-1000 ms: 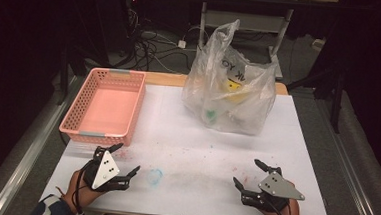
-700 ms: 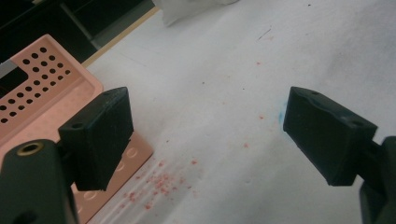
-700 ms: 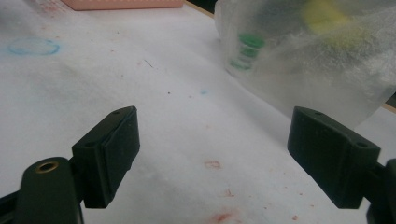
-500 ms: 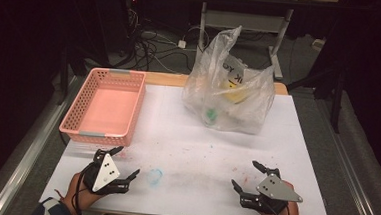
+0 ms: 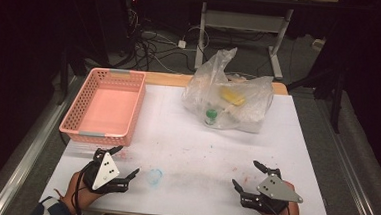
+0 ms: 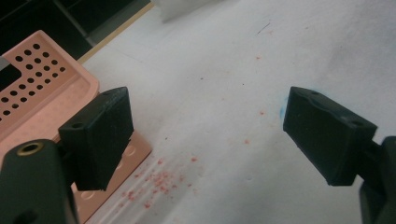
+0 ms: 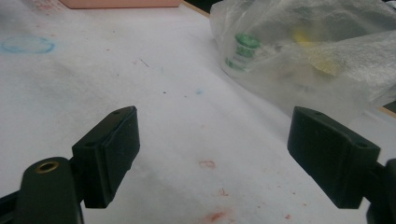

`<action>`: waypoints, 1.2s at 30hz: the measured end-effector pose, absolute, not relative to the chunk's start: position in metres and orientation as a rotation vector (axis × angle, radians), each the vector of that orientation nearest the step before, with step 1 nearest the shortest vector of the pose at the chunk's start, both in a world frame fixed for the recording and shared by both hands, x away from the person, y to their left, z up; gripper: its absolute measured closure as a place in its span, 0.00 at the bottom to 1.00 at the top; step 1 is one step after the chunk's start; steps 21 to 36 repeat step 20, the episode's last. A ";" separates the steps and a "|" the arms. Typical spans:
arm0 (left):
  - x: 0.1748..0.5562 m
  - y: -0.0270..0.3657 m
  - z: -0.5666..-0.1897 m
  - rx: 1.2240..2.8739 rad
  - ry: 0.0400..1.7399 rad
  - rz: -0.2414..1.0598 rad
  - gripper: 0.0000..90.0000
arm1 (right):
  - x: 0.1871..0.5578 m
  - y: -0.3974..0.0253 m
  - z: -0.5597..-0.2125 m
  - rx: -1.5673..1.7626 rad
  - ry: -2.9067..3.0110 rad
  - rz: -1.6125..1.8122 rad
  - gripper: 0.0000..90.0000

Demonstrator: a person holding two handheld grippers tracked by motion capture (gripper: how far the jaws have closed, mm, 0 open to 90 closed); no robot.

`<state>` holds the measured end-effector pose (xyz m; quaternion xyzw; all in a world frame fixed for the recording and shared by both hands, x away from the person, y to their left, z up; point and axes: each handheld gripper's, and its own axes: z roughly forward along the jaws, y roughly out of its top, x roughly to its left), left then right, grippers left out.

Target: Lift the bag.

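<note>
The plastic bag [image 5: 229, 97] is placed near the far edge of the tabletop [image 5: 186, 137], right of the pink basket [image 5: 106, 105]; it is judged light, limp and slippery, with a green-capped bottle [image 5: 210, 115] inside; the gathered top is the preferred hold. Left gripper [image 5: 123, 162] and right gripper [image 5: 247, 176] are held at the near edge, jaws spread, empty.

Both grippers [image 5: 124, 161] [image 5: 247, 176] low, jaws apart

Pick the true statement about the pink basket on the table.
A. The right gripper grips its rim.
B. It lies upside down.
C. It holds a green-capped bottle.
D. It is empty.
D: the pink basket stands upright with its bare floor showing; the green-capped bottle lies inside the clear plastic bag.
</note>
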<state>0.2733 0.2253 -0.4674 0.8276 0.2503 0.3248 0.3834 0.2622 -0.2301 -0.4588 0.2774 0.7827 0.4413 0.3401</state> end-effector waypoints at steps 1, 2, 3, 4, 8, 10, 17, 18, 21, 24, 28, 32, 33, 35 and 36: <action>0.274 0.225 -0.467 2.109 0.640 0.826 0.18 | 0.263 -0.230 -0.459 0.726 2.037 1.148 0.20; 0.275 0.225 -0.468 2.111 0.641 0.825 0.18 | 0.263 -0.231 -0.459 0.728 2.038 1.148 0.20; 0.276 0.224 -0.468 2.112 0.641 0.824 0.18 | 0.263 -0.231 -0.460 0.727 2.041 1.146 0.20; 0.276 0.224 -0.468 2.113 0.641 0.823 0.18 | 0.264 -0.231 -0.460 0.727 2.041 1.144 0.20; 0.279 0.223 -0.469 2.126 0.641 0.818 0.18 | 0.265 -0.232 -0.460 0.731 2.042 1.146 0.20; 0.280 0.223 -0.470 2.125 0.646 0.817 0.18 | 0.265 -0.233 -0.460 0.732 2.042 1.147 0.20; 0.279 0.223 -0.469 2.124 0.645 0.823 0.18 | 0.266 -0.234 -0.460 0.741 2.037 1.138 0.20; 0.279 0.223 -0.468 2.125 0.644 0.827 0.18 | 0.266 -0.234 -0.460 0.748 2.033 1.140 0.20; 0.279 0.223 -0.468 2.122 0.646 0.829 0.18 | 0.266 -0.234 -0.460 0.752 2.030 1.137 0.20; 0.279 0.223 -0.468 2.122 0.646 0.829 0.18 | 0.266 -0.234 -0.460 0.752 2.030 1.137 0.20; 0.279 0.223 -0.468 2.122 0.646 0.829 0.18 | 0.266 -0.234 -0.460 0.752 2.030 1.137 0.20; 0.279 0.223 -0.468 2.122 0.646 0.829 0.18 | 0.266 -0.234 -0.460 0.752 2.030 1.137 0.20; 0.279 0.223 -0.468 2.122 0.646 0.829 0.18 | 0.266 -0.234 -0.460 0.752 2.030 1.137 0.20; 0.279 0.223 -0.468 2.122 0.646 0.829 0.18 | 0.266 -0.234 -0.460 0.752 2.030 1.137 0.20; 0.279 0.223 -0.468 2.122 0.646 0.829 0.18 | 0.266 -0.234 -0.460 0.752 2.030 1.137 0.20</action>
